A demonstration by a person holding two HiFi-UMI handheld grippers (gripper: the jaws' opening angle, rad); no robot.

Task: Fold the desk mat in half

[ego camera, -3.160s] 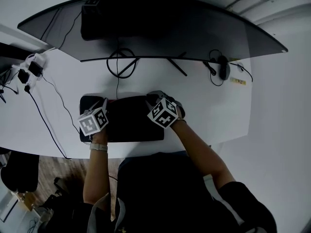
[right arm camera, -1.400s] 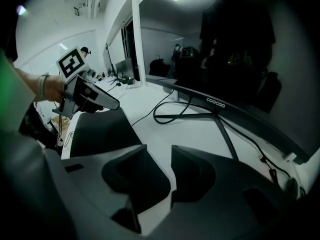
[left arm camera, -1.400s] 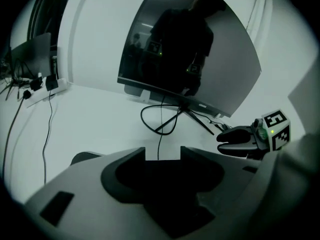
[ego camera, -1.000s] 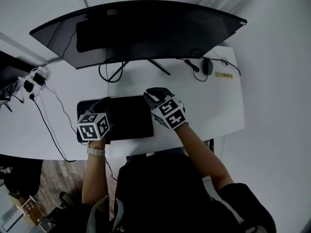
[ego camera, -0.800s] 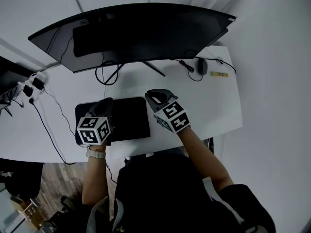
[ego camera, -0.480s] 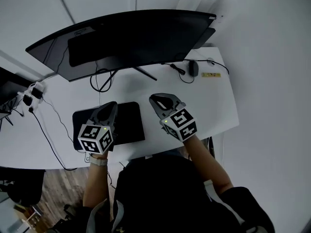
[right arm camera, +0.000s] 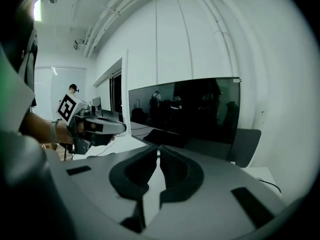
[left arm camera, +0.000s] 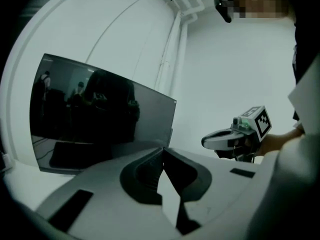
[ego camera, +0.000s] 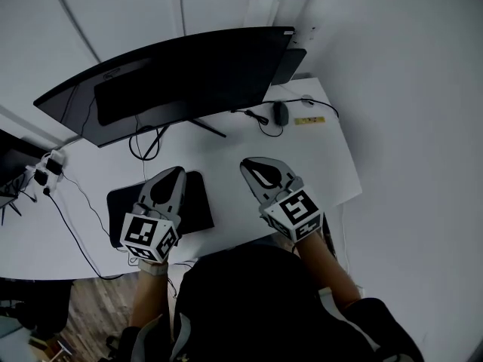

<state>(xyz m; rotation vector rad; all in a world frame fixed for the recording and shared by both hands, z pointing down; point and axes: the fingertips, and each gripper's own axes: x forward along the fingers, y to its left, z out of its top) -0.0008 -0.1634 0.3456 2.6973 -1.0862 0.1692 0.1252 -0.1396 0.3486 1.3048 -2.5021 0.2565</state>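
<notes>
The black desk mat lies as a compact dark rectangle on the left part of the white desk, near its front edge. My left gripper hovers above the mat, covering its middle, with the jaws shut and nothing between them. My right gripper is held over bare desk to the right of the mat, also shut and holding nothing. Both point up toward the monitor, as the left gripper and the right gripper show in their own views. Each sees the other, the right gripper and the left gripper.
A wide curved monitor stands across the back of the desk, with cables looping under it. A mouse and a small yellow item lie at the back right. Plugs and a power strip sit at the left edge.
Both grippers have lifted off the mat and drawn back toward me. The right one has moved right, off the mat's edge to over bare desk. The mat stays where it lay.
</notes>
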